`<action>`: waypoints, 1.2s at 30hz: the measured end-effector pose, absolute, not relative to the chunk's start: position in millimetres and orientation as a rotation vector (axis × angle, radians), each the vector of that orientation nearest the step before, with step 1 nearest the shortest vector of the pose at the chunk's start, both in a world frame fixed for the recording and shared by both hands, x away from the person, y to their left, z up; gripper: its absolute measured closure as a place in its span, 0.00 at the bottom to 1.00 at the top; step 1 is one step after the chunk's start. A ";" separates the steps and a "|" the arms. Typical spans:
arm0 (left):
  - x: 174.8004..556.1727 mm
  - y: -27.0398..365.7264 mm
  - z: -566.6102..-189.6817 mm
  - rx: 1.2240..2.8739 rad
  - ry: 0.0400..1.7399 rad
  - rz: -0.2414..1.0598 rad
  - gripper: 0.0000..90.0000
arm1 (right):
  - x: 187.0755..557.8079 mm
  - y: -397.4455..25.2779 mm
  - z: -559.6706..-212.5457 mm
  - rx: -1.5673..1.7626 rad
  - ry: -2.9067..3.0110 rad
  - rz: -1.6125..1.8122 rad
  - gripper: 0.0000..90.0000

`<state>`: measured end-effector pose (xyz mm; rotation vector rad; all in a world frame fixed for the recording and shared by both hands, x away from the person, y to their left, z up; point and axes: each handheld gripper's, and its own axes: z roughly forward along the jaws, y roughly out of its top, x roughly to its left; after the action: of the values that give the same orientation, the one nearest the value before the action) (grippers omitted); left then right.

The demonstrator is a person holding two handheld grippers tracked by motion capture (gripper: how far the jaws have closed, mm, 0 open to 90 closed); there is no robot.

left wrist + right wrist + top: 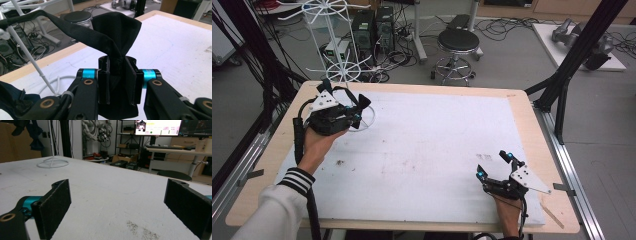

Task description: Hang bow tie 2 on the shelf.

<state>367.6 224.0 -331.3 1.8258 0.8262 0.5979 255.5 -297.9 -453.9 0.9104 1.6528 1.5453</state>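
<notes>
The left gripper (pixel 117 82) has its two black jaws pressed together on a piece of black cloth (pixel 113 32), which is bunched between the pads and fans out above them in a wide fold, with a short tail hanging below. A long strip of the same cloth runs up and to the left, toward the thin white rods of a wire rack (pixel 23 47). In the high view the left gripper (pixel 354 112) sits at the table's far left corner, held up in the person's left hand (pixel 314 145), right over the round white base ring of the rack (pixel 362 117); the cloth (pixel 361 103) shows as a dark tuft at the jaw tips.

The right gripper (pixel 117 205) stands wide open with nothing between its jaws, the flat pads well apart over the bare white mat (pixel 112 192). In the high view it (pixel 494 165) rests low near the table's near right corner, in the right hand (pixel 507 212).

No writing on the cloth, grippers or mat can be read; the text on a lit monitor (pixel 157 126) far behind is too small to make out.
</notes>
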 end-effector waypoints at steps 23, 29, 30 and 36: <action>324.0 253.0 -341.6 1.712 0.620 0.608 0.21 | 255.6 -298.7 -454.0 0.913 1.644 1.555 0.07; 303.2 268.1 -361.7 1.635 0.582 0.642 0.21 | 255.5 -298.8 -454.0 0.920 1.645 1.560 0.07; 300.5 270.1 -365.6 1.629 0.585 0.653 0.21 | 255.6 -298.8 -454.0 0.914 1.645 1.557 0.07; 285.9 276.2 -393.8 1.591 0.633 0.694 0.20 | 255.7 -298.7 -454.1 0.916 1.641 1.555 0.07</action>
<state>285.9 276.2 -393.8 1.5910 0.6327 0.6942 255.7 -298.7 -454.1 0.9155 1.6412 1.5548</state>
